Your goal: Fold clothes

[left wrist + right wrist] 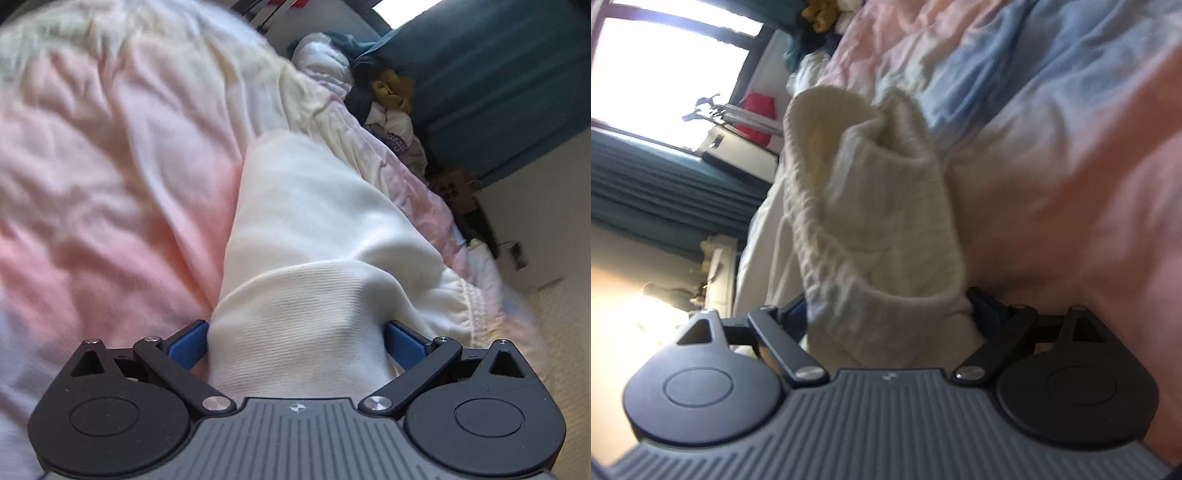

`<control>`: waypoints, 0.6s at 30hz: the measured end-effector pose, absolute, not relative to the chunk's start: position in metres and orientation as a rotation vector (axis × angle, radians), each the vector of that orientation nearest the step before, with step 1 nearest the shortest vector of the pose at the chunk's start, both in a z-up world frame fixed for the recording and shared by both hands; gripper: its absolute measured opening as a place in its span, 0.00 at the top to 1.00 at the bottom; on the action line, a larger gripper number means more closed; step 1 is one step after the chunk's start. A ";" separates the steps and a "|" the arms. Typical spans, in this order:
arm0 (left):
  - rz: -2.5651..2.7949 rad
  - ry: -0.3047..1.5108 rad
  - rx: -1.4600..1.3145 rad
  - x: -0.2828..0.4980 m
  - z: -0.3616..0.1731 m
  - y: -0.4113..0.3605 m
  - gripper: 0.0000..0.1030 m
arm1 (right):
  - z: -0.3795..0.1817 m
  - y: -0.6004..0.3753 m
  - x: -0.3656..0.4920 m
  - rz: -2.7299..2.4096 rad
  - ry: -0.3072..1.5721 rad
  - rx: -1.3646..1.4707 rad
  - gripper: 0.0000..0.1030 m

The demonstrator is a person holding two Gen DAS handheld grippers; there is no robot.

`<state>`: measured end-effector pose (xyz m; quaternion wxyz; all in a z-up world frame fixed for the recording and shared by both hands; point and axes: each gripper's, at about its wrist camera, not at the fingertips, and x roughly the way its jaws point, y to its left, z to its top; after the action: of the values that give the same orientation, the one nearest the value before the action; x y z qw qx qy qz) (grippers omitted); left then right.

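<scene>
Cream knit garment (314,258) lies on the bed, draped over the pastel duvet (110,166), and runs forward from both grippers.

Left wrist view: the knit fills the gap between the blue pads (186,345) of the left gripper (295,345). Pads stand wide apart, cloth bulging between them and touching both inner faces; whether they press or only flank it, cannot tell. A gathered elastic band with stitching (469,299) shows at the garment's right edge. Duvet here reads pink and white, blurred on the left.

Right wrist view: the same cream garment (871,206), this time with an open ribbed end (849,122) standing up in a loose tube, and a ruched elastic edge down its left side. The right gripper (890,317) has its jaws spread wide; fabric sits between them, bunched thick. The pads are mostly hidden by cloth, so a firm pinch is not confirmed. Duvet (1052,166) shows blue patches beside the pink, not seen in the other view.

Beyond the garment, left view: a heap of mixed clothes (369,85) at the far end of the duvet, teal curtain (498,81) behind. Right view only: bright window (665,66), a red object (757,110) on the sill side of the garment.
</scene>
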<state>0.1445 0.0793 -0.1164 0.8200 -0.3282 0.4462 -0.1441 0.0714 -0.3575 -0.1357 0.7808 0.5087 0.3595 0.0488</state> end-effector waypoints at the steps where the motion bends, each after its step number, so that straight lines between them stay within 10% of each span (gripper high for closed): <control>1: -0.314 0.953 -0.730 0.146 -0.121 0.082 0.02 | -0.136 -0.358 0.071 0.141 0.754 1.130 0.13; 7: -0.322 0.939 -0.828 0.145 -0.134 0.092 0.12 | -0.134 -0.360 0.065 0.254 0.625 1.222 0.12; 12: -0.325 0.917 -0.804 0.141 -0.135 0.092 0.25 | -0.143 -0.360 0.064 0.168 0.672 1.191 0.48; 18: -0.329 0.891 -0.797 0.131 -0.126 0.096 0.50 | -0.124 -0.350 0.055 0.174 0.634 1.084 0.64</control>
<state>0.1315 0.0956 -0.1263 0.8139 -0.3735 0.4175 -0.1540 0.0552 -0.3499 -0.1244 0.8056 0.5066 0.2964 0.0812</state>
